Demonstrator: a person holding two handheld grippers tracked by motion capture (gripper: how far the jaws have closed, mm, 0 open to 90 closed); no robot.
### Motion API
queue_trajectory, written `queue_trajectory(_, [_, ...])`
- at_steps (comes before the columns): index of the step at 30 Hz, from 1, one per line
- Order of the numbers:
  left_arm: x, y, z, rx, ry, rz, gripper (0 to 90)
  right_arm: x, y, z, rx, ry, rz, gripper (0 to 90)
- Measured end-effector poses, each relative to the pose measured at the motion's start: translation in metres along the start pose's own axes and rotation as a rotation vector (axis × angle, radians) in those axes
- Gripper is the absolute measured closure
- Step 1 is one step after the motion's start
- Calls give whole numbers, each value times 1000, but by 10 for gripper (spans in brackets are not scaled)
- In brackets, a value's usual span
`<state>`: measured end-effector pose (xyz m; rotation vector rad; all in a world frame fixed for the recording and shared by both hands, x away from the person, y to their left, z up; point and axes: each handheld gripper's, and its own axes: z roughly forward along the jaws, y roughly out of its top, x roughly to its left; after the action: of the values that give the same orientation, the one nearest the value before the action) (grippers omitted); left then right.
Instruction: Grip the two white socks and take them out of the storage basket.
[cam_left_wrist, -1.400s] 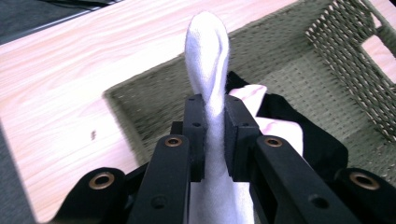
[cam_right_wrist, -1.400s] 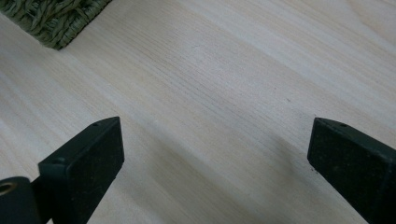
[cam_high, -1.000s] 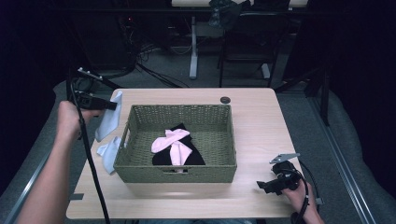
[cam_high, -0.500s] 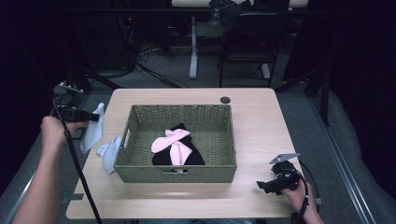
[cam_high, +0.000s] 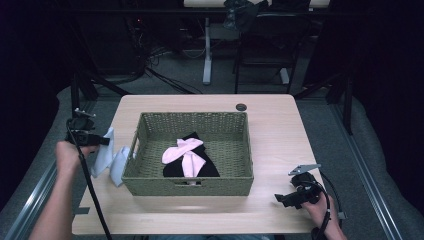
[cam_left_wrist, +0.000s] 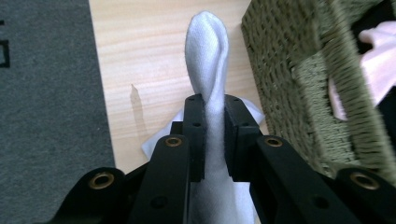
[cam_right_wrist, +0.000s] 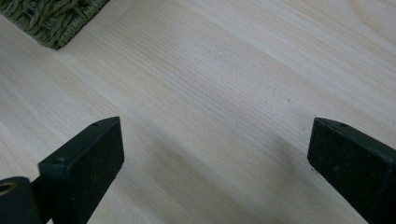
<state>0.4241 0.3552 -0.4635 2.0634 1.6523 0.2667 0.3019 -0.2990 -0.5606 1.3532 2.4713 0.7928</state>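
the white cloth (cam_left_wrist: 208, 88) is partly covered where the left gripper (cam_left_wrist: 214, 135) clamps it, and its lower end leaves the frame. the black garment (cam_high: 176, 170) lies mostly under the pink one (cam_high: 184, 152) (its shape is unclear), and the basket (cam_right_wrist: 51, 21) is cut to a corner in the right gripper view

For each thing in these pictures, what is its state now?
White cloth: pinched in the left gripper, hanging beside the basket.
Basket: upright on the table.
Pink cloth: inside the basket, on a black cloth.
Right gripper: jaws open, holding nothing.
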Motion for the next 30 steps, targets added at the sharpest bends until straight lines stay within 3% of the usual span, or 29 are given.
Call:
queue_trajectory(11, [-3, -11, 39, 38, -43, -25, 784, -1, 0, -1, 19, 6, -14, 32])
queue_trajectory(15, [-2, -15, 44, 45, -61, -38, 662, -1, 0, -1, 17, 8, -15, 31])
queue_trajectory(22, [1, -24, 25, -5, -39, -70, 295, -1, 0, -1, 15, 8, -15, 32])
queue_trajectory(25, [0, -31, 13, -35, -29, -70, 198, -1, 0, -1, 17, 7, -17, 32])
queue_trajectory(27, [-3, -37, 4, -54, -1, -57, 156, -1, 1, -1, 22, -1, -19, 32])
queue_trajectory(28, [-5, -42, -1, -74, -1, -57, 148, 1, -1, 1, -20, -2, 14, 32])
queue_trajectory(29, [-7, -45, -5, -86, 2, -54, 147, -1, 1, -1, 20, -1, -16, 31])
queue_trajectory(30, [-8, -49, -9, -86, 9, -46, 141, -1, 1, -1, 23, 1, -19, 32])
